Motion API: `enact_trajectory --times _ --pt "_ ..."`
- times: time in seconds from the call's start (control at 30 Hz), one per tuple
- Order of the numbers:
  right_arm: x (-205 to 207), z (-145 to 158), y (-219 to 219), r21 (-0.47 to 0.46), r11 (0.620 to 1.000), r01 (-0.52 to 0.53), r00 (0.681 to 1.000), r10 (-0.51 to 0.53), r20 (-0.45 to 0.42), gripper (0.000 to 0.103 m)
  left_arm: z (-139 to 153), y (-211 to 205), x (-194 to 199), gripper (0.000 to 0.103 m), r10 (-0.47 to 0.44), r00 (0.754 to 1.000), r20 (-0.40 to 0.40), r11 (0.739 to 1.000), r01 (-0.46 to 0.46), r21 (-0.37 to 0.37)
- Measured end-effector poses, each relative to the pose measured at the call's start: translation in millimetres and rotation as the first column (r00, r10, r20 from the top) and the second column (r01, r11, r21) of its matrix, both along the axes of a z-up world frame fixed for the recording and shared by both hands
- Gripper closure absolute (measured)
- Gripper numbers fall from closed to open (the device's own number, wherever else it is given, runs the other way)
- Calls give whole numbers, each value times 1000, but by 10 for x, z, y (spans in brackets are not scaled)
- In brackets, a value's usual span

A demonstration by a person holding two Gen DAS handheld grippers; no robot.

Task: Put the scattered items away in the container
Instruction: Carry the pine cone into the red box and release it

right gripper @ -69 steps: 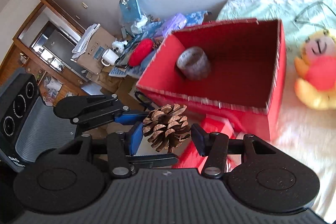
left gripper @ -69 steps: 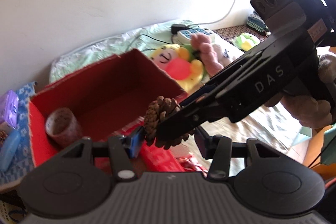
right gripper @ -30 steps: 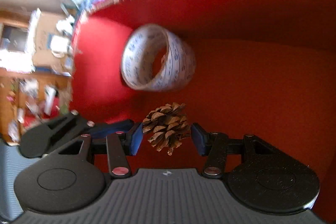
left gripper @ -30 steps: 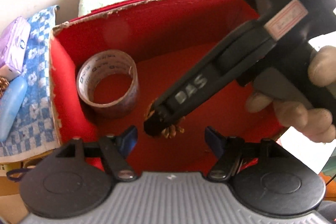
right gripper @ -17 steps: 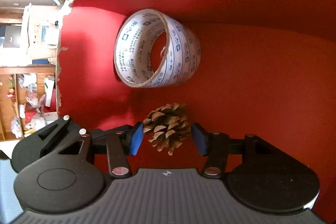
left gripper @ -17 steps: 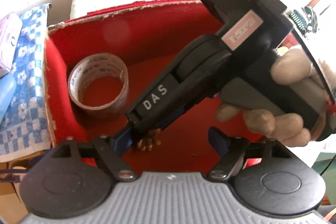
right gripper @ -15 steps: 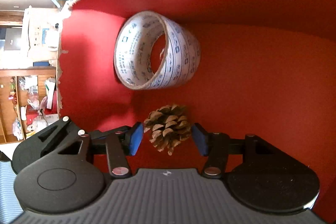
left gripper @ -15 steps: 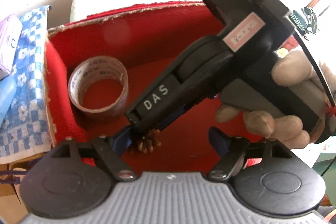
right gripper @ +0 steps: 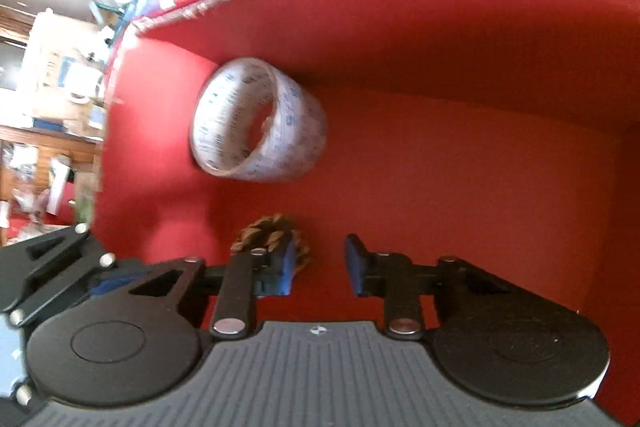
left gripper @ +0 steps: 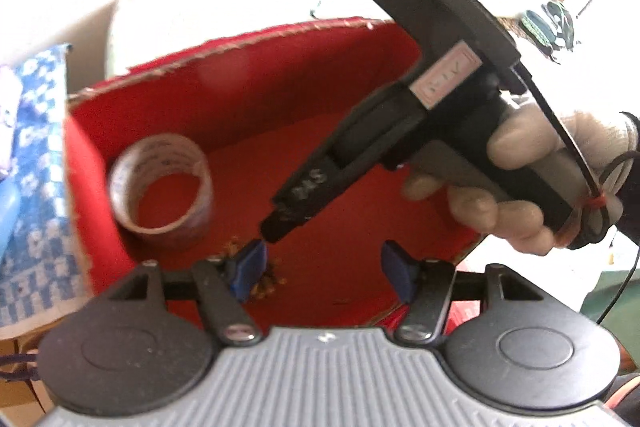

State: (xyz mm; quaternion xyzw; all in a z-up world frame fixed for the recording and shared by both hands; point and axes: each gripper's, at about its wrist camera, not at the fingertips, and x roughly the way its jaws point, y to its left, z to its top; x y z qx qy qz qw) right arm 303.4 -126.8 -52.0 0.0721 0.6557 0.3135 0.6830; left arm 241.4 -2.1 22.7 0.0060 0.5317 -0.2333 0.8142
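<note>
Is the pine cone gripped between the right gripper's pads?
No: the pine cone lies on the red box floor beside the right gripper.

claw (right gripper: 318, 263): black body | blue pads (right gripper: 286, 267) | silver screws (right gripper: 229, 325)

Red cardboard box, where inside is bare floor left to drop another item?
The red cardboard box has bare floor across its right half, up to the far wall. Crowded on the left: the clear tape roll in the corner, the brown pine cone nearer.
</note>
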Motion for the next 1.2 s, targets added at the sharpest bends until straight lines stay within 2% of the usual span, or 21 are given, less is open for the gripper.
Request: enact_trajectory --times 0.13,0.23,0.33,0.47,0.5,0.57,0.67,0.7,0.77,0.83,0.87,0.93,1.2 --pt "-35 -40 -74 -20 1000 4 1000 -3 13 73 -217 -53 150 45 13 997 -77 999 -15 -36" --pt "-90 -24 -53 -27 999 -37 999 38 34 73 -347 -21 245 46 59 991 -124 996 -66 -55" --pt "-109 -64 -83 -19 999 -46 999 46 12 74 -450 50 277 46 95 982 -165 993 -105 -53" --pt "-54 -101 -190 25 1000 -18 1000 18 -25 73 -460 237 241 44 172 973 -156 984 -177 -16" --pt "-52 -103 -207 28 999 -15 1000 15 -24 73 -460 273 237 46 184 971 -155 982 -188 -11" --pt "-66 -100 -205 25 1000 -16 1000 17 -16 73 -430 261 211 44 187 971 -146 982 -188 4" --pt "-39 -82 -208 2 1000 -18 1000 18 0 73 -425 213 185 44 198 973 -119 979 -190 75" --pt "66 11 -165 -6 1000 -19 1000 19 3 73 -431 204 172 43 196 974 -114 979 -187 82" --pt "91 38 -155 -23 999 -24 1000 24 7 73 -453 170 162 37 192 975 -108 979 -182 96" --pt "99 32 -127 -41 999 -31 999 32 7 73 -505 151 167 34 194 973 -123 978 -182 105" --pt "101 26 -129 -49 998 -35 999 35 6 73 -528 155 157 40 196 972 -131 977 -183 107" --pt "128 38 -147 -56 998 -35 999 36 7 73 -526 178 152 37 201 970 -137 977 -189 95" --pt "95 10 -92 -54 998 11 999 -9 32 73 -494 185 143 37 208 971 -120 976 -198 93"
